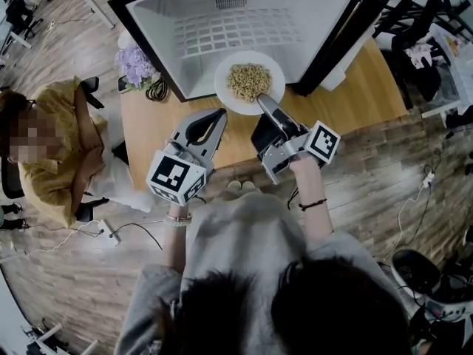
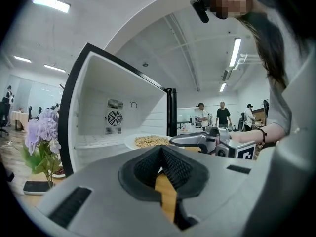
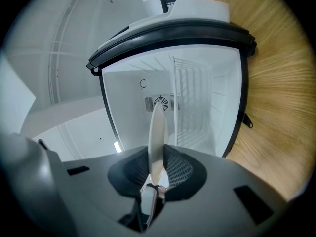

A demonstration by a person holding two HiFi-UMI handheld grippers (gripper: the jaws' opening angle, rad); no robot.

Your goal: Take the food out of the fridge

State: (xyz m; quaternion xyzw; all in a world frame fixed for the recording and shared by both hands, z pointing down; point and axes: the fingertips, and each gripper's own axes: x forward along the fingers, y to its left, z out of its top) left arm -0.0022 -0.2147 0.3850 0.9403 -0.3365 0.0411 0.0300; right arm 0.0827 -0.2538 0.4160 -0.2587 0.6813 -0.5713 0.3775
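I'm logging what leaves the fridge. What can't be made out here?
1. Kind of food on the plate: too small in head view; plate edge-on in right gripper view.
2. Small item beside the flowers: tiny in head view, half behind the fridge frame in left gripper view.

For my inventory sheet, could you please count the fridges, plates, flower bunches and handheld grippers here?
White black-framed mini fridge: 1
Round white plate of food: 1
Purple flower bunch: 1
Grey handheld grippers (left gripper, right gripper): 2
Total: 5
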